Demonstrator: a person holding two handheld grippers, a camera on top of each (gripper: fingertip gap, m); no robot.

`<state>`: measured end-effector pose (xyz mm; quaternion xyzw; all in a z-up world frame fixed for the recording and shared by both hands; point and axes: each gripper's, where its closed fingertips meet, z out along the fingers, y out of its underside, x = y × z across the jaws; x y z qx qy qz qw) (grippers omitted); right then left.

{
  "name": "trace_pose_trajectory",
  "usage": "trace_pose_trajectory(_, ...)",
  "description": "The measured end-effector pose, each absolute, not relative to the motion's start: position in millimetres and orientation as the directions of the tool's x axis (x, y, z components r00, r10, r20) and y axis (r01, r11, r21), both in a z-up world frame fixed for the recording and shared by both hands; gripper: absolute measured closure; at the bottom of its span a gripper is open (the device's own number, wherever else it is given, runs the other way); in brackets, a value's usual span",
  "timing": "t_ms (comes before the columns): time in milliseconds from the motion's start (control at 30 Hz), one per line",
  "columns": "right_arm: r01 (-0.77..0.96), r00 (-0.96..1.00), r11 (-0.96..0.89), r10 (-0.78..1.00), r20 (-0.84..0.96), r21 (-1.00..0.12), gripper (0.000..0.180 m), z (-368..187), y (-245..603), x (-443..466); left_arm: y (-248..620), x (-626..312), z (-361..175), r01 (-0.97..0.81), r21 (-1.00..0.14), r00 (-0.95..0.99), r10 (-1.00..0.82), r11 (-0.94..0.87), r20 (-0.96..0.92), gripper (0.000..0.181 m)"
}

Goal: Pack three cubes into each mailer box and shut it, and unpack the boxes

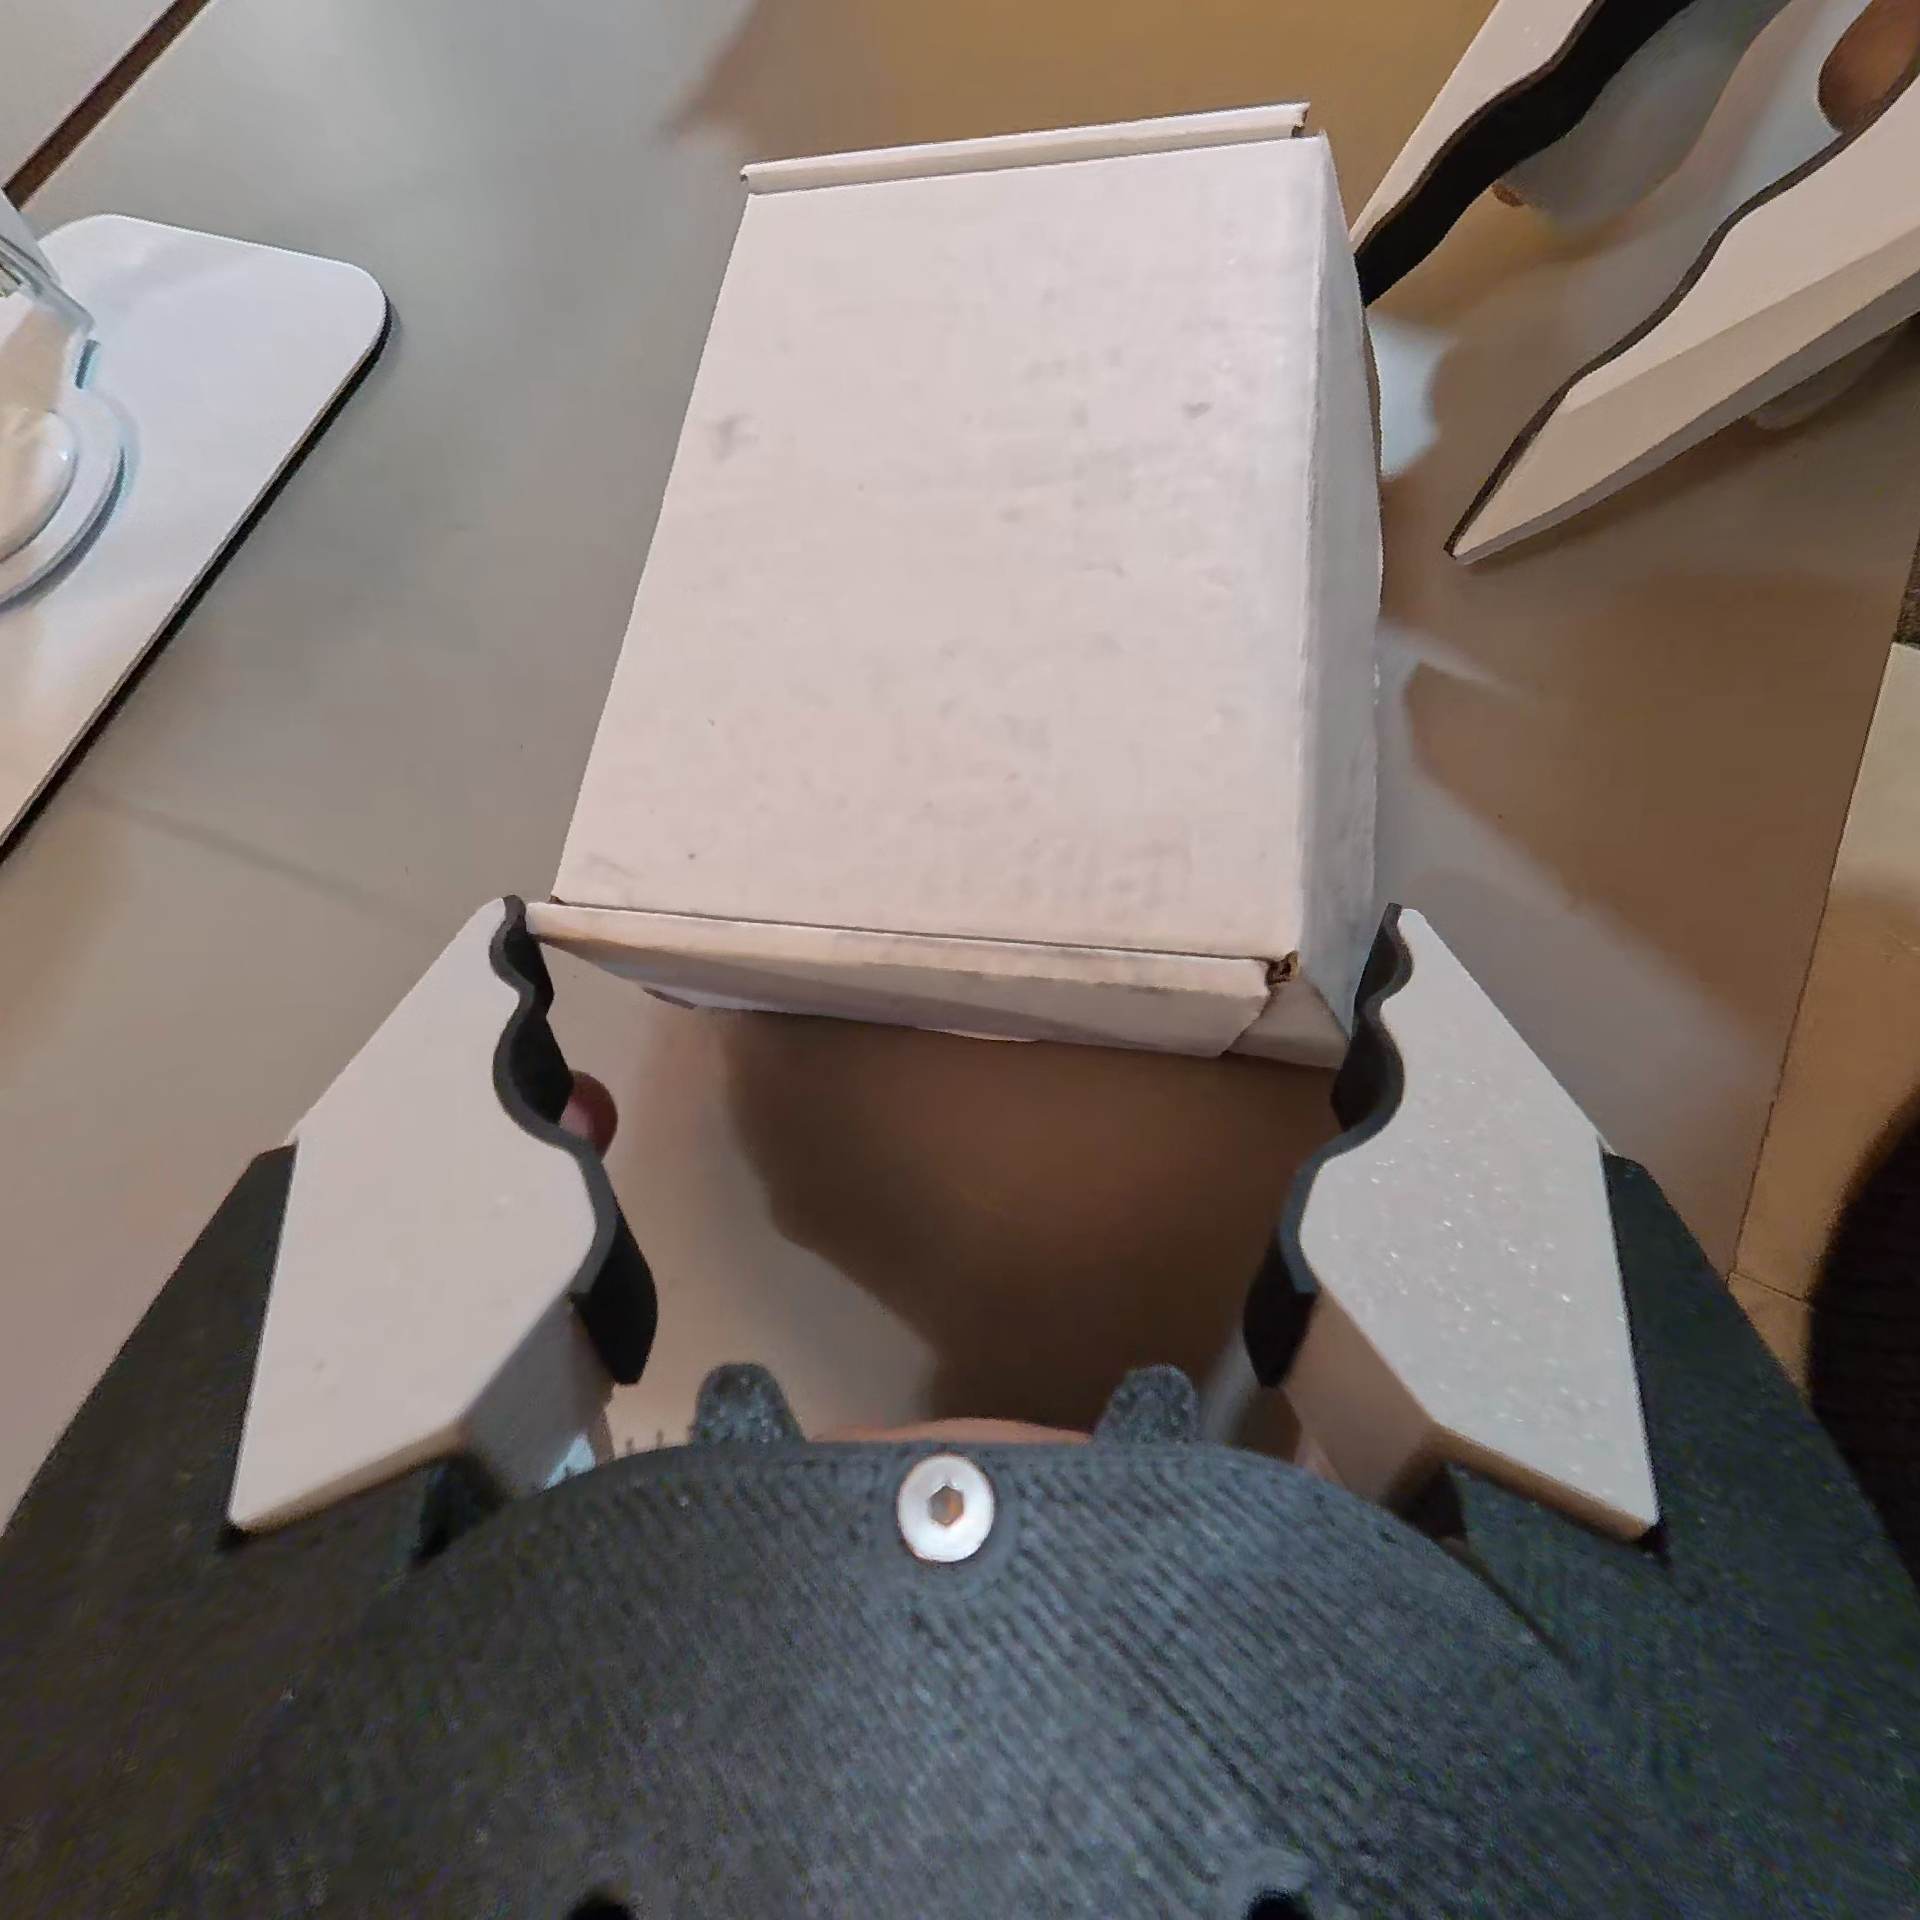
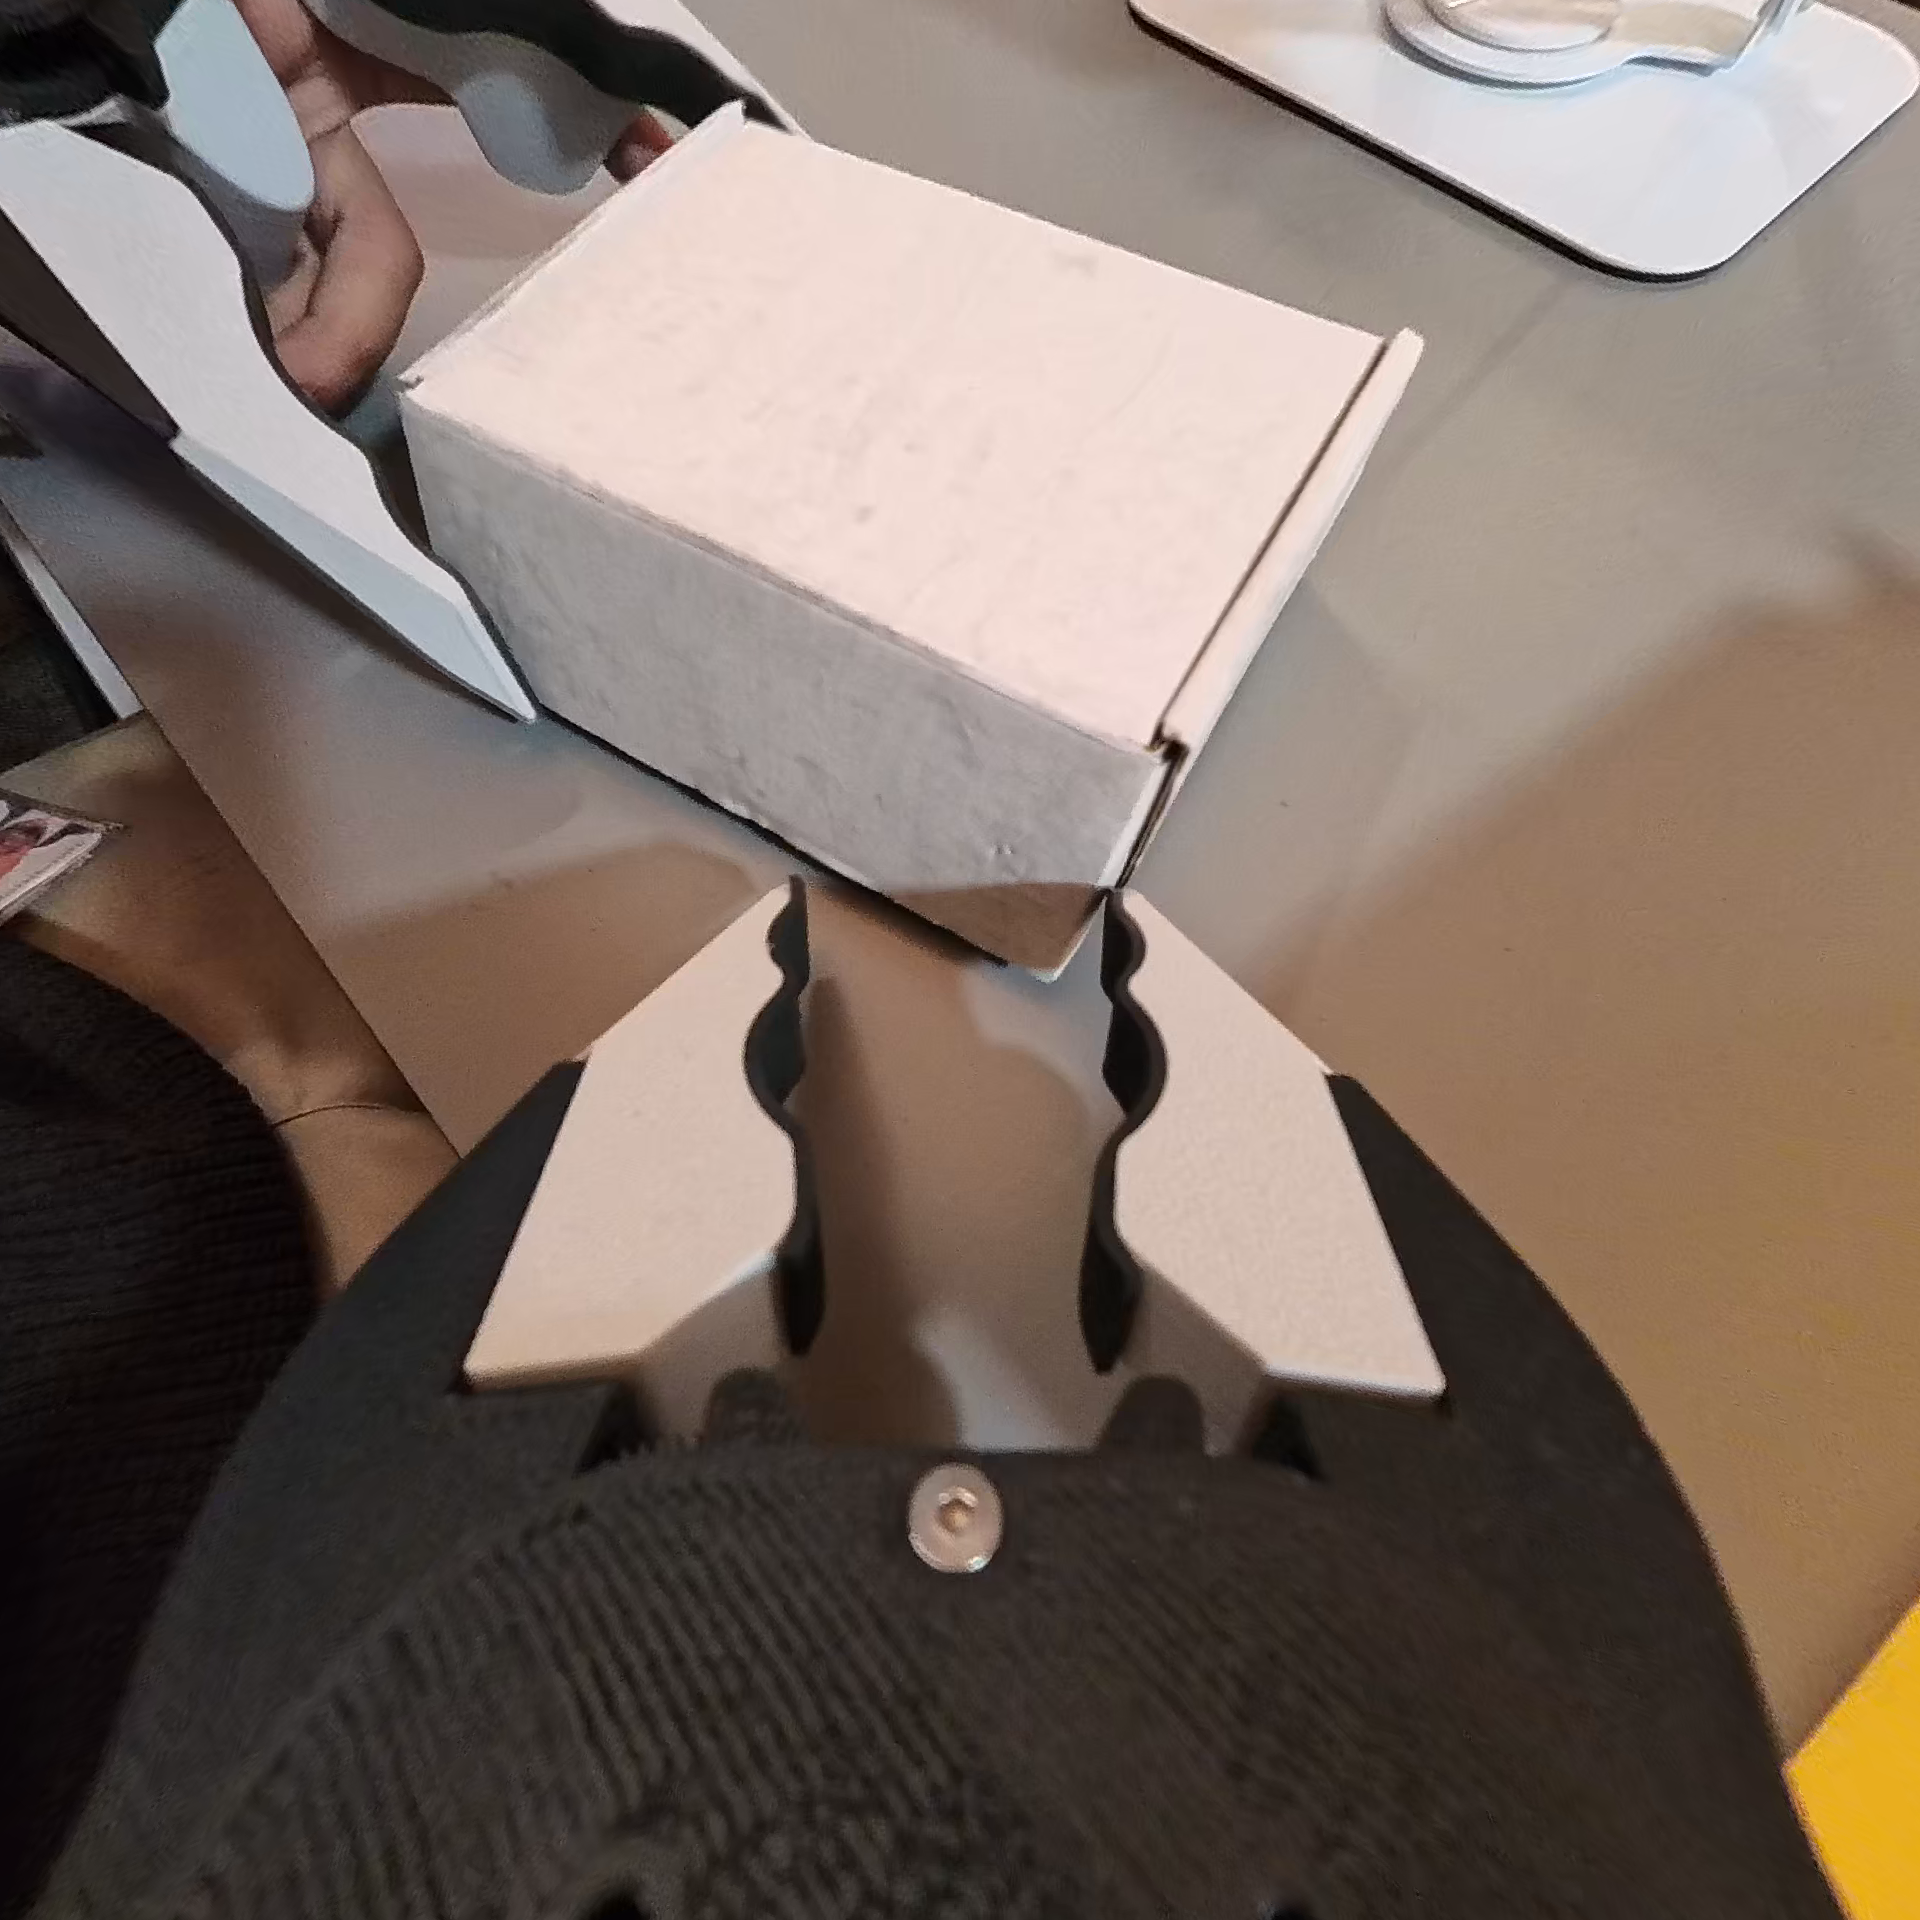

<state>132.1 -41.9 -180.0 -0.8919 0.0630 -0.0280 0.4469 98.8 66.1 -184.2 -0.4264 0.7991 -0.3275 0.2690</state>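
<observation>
One closed white mailer box [image 1: 987, 582], contents hidden.

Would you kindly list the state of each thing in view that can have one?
mailer box: shut, lid down, resting on the table.
left tool: open, fingers either side of the box's near end, contact unclear.
right tool: open, empty, at the box's near corner.
glass item on the white mat: mostly cropped, state cannot be told.

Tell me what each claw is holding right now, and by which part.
Nothing is held. The left claw stands open at the closed mailer box's near end; the right claw is open, just short of its corner.
</observation>
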Motion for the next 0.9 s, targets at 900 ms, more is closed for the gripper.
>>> trace_pose_trajectory(900, 0.024, 0.988, -0.481, 0.146, -0.054, -0.877, 0.139, -151.2, 1.3, 94.3, 109.6, 44.3, -173.1, -0.542, -0.803, -0.412, -0.911, 0.246, -0.001, 0.049)
